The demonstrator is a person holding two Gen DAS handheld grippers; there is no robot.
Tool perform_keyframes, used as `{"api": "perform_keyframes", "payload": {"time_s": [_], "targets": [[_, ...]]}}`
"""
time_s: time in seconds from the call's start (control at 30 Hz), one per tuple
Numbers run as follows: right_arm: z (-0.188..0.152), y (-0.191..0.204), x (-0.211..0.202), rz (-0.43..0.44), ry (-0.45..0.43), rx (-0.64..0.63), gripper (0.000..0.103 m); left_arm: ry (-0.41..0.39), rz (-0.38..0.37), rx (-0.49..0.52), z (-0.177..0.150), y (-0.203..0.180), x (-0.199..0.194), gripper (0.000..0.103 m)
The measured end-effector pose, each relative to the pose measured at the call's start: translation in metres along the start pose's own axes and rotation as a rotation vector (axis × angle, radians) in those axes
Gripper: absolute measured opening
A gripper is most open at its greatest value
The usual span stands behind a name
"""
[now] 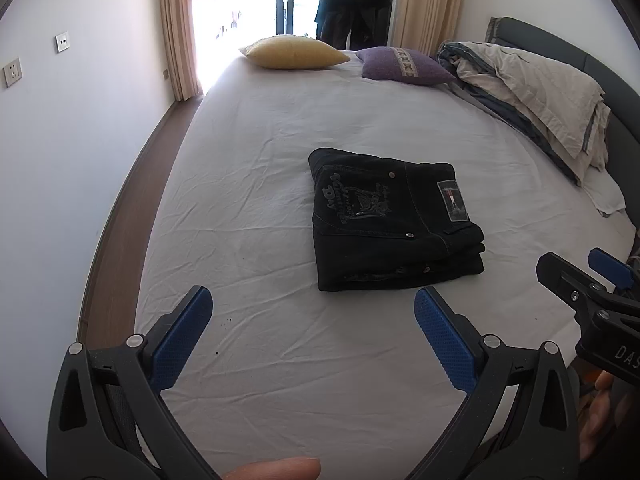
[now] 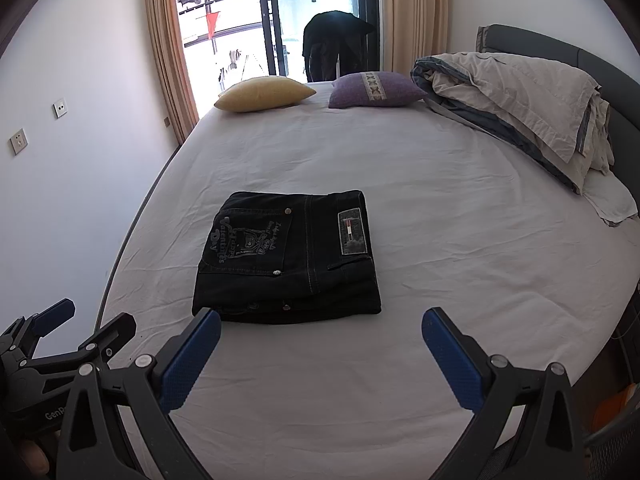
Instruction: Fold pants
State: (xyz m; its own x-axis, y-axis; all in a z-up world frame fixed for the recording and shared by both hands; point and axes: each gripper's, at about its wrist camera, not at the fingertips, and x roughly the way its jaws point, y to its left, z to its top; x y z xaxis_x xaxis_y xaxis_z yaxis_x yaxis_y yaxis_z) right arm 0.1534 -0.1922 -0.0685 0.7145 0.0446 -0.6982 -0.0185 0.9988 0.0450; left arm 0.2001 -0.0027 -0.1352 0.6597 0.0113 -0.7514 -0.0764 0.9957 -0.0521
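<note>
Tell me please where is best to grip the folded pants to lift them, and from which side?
Probably the near edge of the pants, where the stacked layers show, coming in low from the front with both open grippers, left and right. Pinching all layers there should keep the fold together; the bed around them is flat.

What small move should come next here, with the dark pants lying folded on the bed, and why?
Probably just draw both grippers back and stop. The black denim pants already lie as a compact rectangular stack on the white bed sheet, layers roughly aligned. The left gripper and right gripper are open, empty and clear of the cloth, so nothing seems left to fold.
</note>
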Motion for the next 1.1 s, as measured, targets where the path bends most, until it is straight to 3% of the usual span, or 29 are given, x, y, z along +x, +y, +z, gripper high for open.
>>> {"api": "perform_keyframes", "payload": {"time_s": [1.1], "targets": [[-0.0009, 0.0014, -0.0002, -0.001, 0.001, 0.001, 0.103, 0.003, 0.004, 0.002, -0.0037, -0.0013, -0.0017, 0.103]]}}
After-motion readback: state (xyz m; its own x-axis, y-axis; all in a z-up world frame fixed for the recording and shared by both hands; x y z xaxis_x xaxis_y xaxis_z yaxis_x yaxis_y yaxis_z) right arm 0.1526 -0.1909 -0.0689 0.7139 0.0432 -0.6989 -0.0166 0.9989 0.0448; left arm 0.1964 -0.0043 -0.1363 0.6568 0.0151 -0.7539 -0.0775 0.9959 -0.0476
